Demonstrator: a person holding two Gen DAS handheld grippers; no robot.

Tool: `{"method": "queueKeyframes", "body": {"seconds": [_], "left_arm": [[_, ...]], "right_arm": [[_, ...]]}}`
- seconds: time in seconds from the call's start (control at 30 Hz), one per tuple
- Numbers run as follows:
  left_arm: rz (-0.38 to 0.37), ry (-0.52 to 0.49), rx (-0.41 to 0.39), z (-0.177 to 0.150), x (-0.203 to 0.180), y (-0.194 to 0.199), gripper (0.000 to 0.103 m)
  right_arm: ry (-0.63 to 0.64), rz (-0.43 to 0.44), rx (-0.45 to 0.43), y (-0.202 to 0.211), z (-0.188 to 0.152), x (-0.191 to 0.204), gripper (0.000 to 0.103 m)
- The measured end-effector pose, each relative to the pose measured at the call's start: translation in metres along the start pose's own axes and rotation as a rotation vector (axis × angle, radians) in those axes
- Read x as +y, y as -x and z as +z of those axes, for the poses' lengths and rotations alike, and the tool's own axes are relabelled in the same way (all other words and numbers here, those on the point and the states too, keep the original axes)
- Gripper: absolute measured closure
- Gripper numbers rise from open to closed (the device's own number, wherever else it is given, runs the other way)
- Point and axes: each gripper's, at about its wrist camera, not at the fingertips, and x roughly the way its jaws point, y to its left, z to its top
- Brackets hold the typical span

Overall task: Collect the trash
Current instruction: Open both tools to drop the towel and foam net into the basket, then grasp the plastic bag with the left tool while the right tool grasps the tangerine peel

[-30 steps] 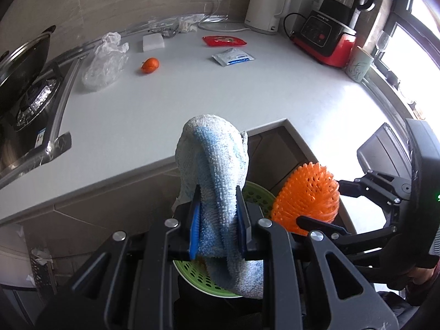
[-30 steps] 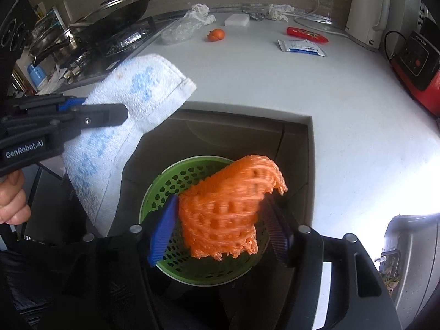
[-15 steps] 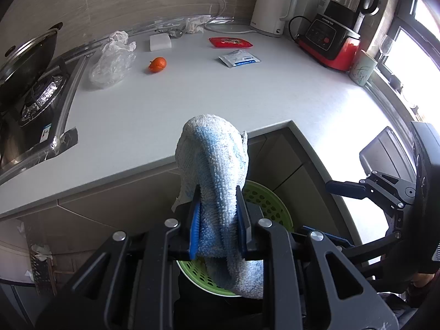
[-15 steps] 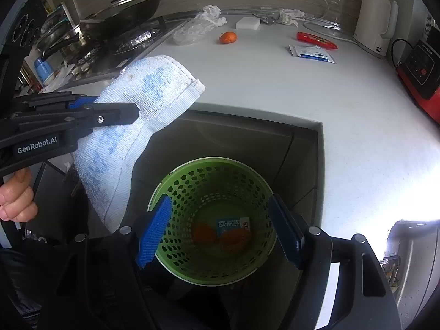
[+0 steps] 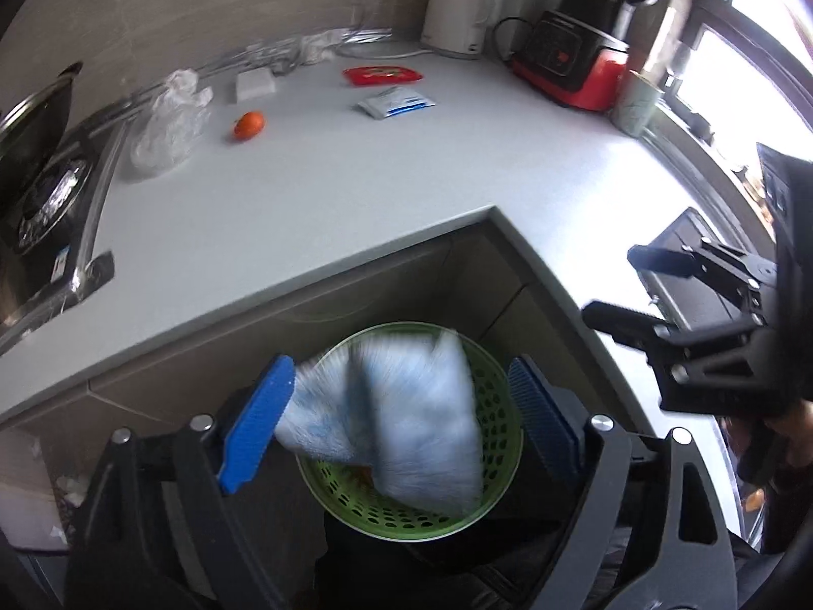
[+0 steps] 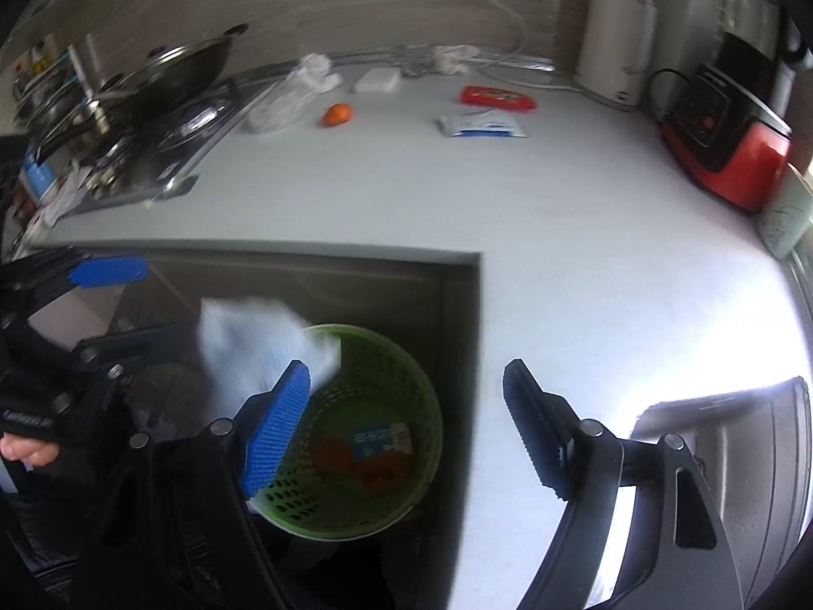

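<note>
A blue-and-white cloth (image 5: 401,406) is dropping, blurred, over the green basket's (image 5: 500,406) near-left rim below the counter. The left gripper (image 5: 401,412) and right gripper (image 6: 406,427) are hovering with jaws spread wide, empty. Soft and light, it looks best pinched at a folded edge.

Fluffy terry cloth (image 5: 406,406) lies over a perforated green plastic basket (image 5: 500,437) beside the smooth matt countertop (image 5: 315,193).
</note>
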Motion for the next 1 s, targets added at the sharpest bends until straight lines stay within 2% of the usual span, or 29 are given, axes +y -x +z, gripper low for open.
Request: {"method": "queueKeyframes", "body": {"seconds": [0.67,0.87,1.0], "left_arm": [[0.032,0.080,-0.017,0.024,0.025,0.002,0.017],[0.054,0.106,-0.030,0.038,0.049,0.001,0.017],[0.091,0.131,-0.042,0.056,0.079,-0.004,0.017]], "right_arm": [[-0.004,0.009,-0.016,-0.005,0.019,0.001,0.025],[-0.010,0.010,-0.018,-0.011,0.035,0.005,0.025],[-0.016,0.013,-0.026,-0.018,0.052,0.009,0.024]]}}
